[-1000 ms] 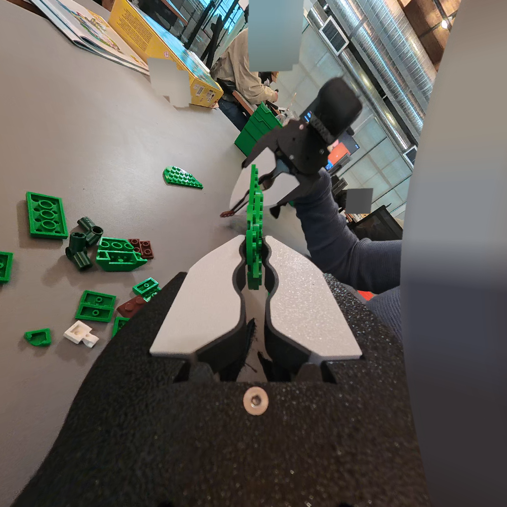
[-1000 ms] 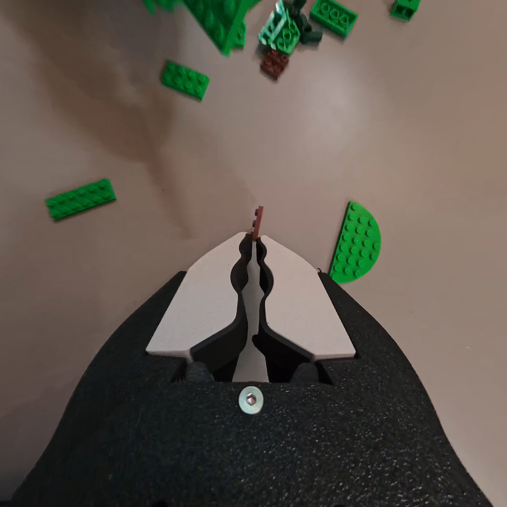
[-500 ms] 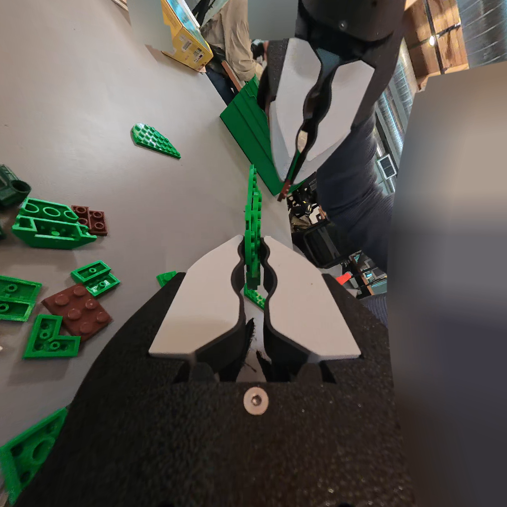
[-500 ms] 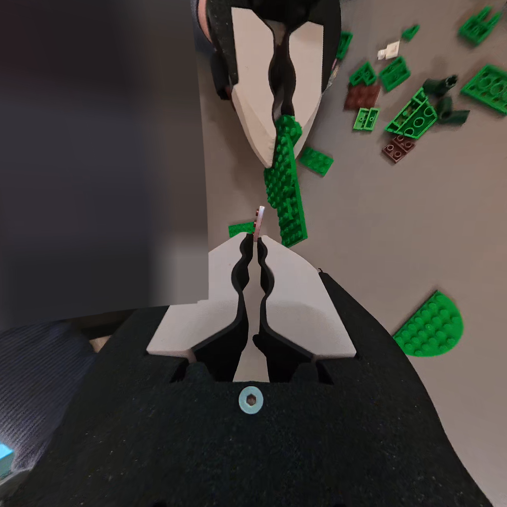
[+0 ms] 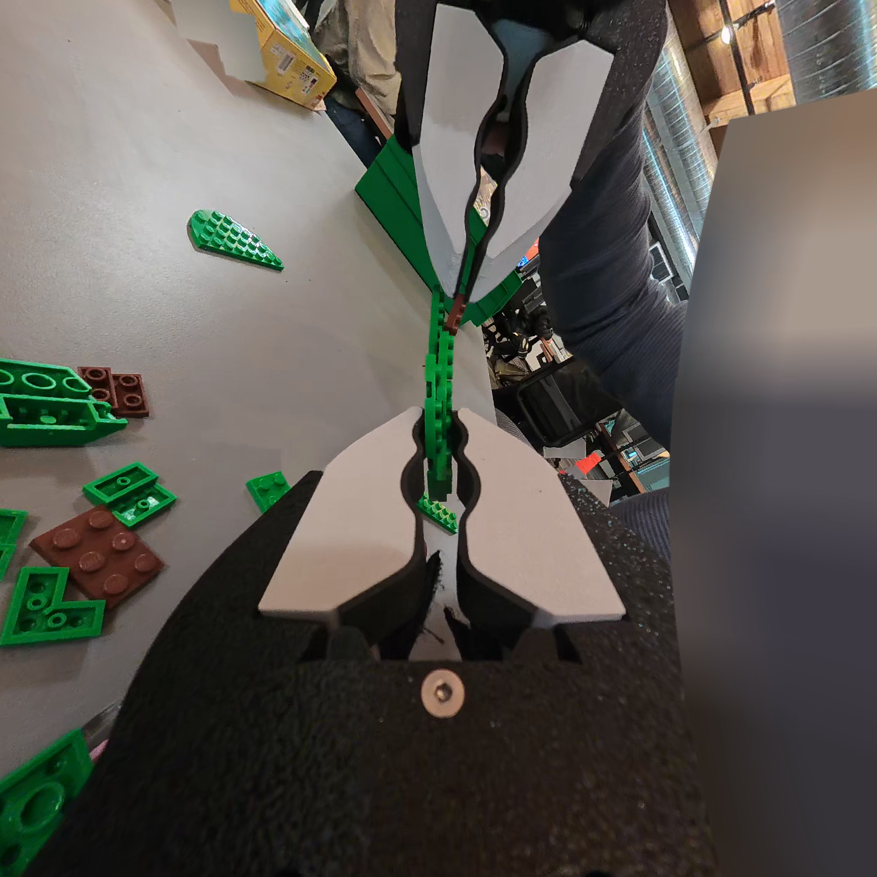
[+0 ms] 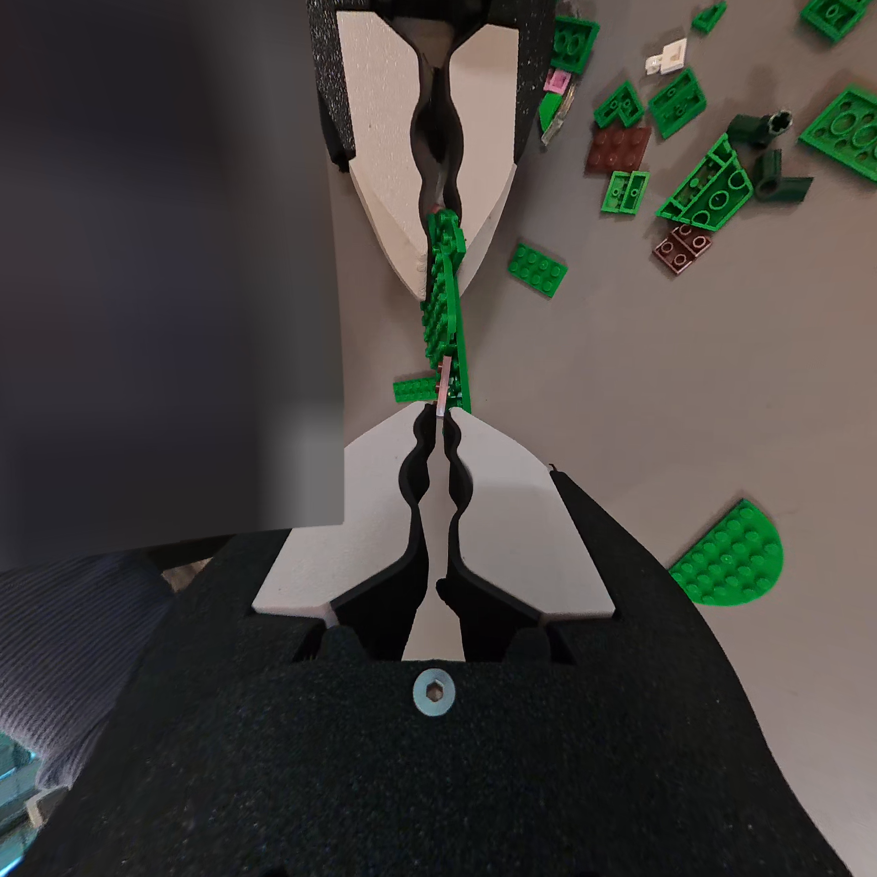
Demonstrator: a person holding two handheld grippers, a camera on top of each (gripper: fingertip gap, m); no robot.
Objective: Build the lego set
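My left gripper is shut on a green plate assembly, held edge-on above the grey table. My right gripper is shut on a small brown plate. The two grippers face each other tip to tip. The brown plate touches the far end of the green assembly. In the left wrist view the right gripper comes down from the top. In the right wrist view the left gripper comes down from the top.
Loose green and brown pieces lie on the table: a brown square plate, a green L plate, a green wedge plate, a green half-round plate, a small green plate. A yellow box stands far back. A person's dark sleeve is on the right. My hands' fingertips stand some 6 centimeters from each other.
The two grippers have come together, from apart to tip to tip. The brown plate now meets the end of the green assembly. Both stayed shut on their pieces.
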